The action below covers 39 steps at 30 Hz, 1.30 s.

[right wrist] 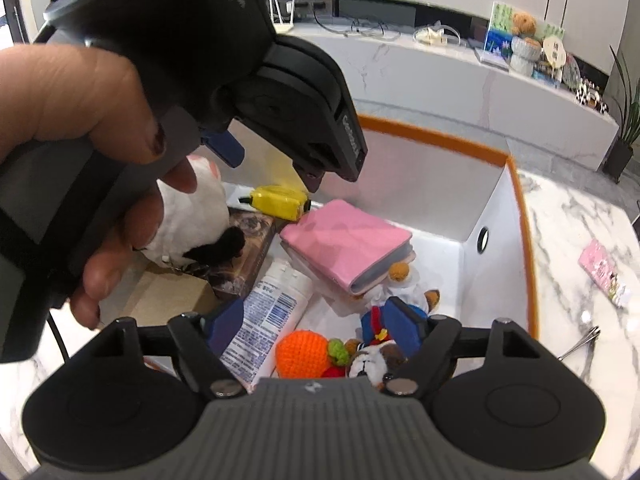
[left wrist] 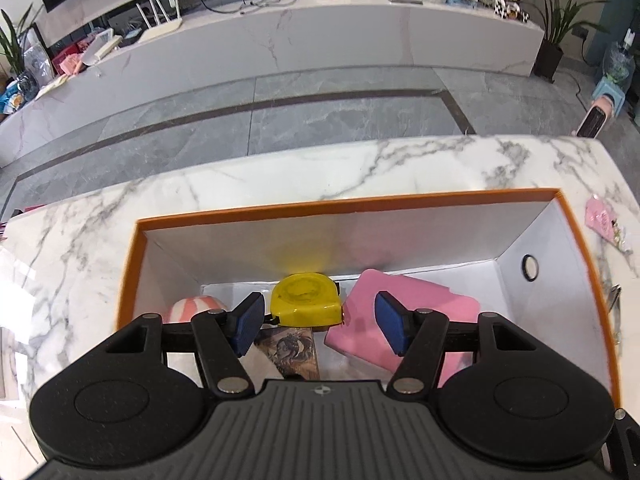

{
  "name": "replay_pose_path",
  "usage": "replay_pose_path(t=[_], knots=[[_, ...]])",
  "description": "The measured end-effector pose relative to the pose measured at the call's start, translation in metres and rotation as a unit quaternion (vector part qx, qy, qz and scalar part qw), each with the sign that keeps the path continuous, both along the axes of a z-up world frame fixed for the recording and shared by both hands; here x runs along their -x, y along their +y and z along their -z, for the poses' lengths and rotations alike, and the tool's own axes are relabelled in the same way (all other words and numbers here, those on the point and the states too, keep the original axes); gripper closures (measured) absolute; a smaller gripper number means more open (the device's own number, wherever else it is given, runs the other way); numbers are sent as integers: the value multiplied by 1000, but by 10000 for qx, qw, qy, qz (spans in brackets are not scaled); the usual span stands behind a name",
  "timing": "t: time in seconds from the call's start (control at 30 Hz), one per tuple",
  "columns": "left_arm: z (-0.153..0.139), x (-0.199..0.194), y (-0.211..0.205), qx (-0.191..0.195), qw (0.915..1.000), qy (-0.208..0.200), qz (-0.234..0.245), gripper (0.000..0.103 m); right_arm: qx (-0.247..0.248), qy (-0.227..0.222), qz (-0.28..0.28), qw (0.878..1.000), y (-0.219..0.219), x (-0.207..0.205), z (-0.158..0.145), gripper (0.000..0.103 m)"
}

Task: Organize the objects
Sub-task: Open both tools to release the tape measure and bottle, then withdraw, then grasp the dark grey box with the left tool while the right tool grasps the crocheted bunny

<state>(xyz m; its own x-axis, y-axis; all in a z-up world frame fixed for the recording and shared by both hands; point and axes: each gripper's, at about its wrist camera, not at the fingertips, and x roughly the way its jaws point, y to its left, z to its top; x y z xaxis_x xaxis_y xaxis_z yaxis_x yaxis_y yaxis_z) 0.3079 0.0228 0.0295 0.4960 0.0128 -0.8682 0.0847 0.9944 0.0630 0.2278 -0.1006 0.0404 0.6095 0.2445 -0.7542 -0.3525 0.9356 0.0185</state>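
Observation:
An orange-rimmed white box (left wrist: 344,204) (right wrist: 436,134) stands on the marble table. Inside lie a yellow tape measure (left wrist: 306,300) (right wrist: 278,200), a pink wallet (left wrist: 424,300) (right wrist: 348,240), a white plush (right wrist: 192,216), a white tube (right wrist: 268,312), an orange crochet fruit (right wrist: 304,354) and a plush dog (right wrist: 372,360). My left gripper (left wrist: 320,324) hangs open above the tape measure with nothing between its pads; a hand (right wrist: 80,92) holds it in the right wrist view. My right gripper (right wrist: 316,328) is open over the tube and the crochet fruit, gripping nothing.
A pink packet (left wrist: 600,220) (right wrist: 604,276) and a small metal clipper (right wrist: 580,344) lie on the table right of the box. A dark printed box (right wrist: 248,248) and a brown carton (right wrist: 172,300) fill the box's left side. Beyond the table edge is grey floor and a cluttered marble bench (left wrist: 320,36).

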Motion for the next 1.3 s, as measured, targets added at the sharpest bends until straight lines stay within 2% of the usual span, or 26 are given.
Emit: replay_pose_path(t=[0.3,0.43,0.53,0.67,0.8,0.93,1.07,1.2,1.3], knots=[[-44,49,6,156,9982,-546,-192,31,-26,-335,-106,9994,-11,32,-33,17],[-64,89,11,247,9949,-926,-326,31,-2,-450,-129,9989,-26,51,-45,16],[-78,124,18,309,9917,-1175,-423,30,196,-571,-98,9981,-43,68,-53,13],[-83,174,30,401,9871,-1431,-596,27,411,-703,-20,9967,-70,91,-62,10],[-66,217,32,492,9857,-1449,-699,26,579,-723,119,9956,-98,111,-59,7],[-33,244,24,908,9862,-1230,-637,26,379,-721,355,9960,-126,131,-46,6],[8,240,4,1106,9875,-992,-524,26,28,-663,683,9955,-145,147,-34,6],[41,231,-12,1026,9912,-711,-447,26,-299,-664,833,9939,-152,157,-29,6],[54,224,-16,984,9920,-642,-459,26,-427,-722,780,9934,-149,153,-27,6]])
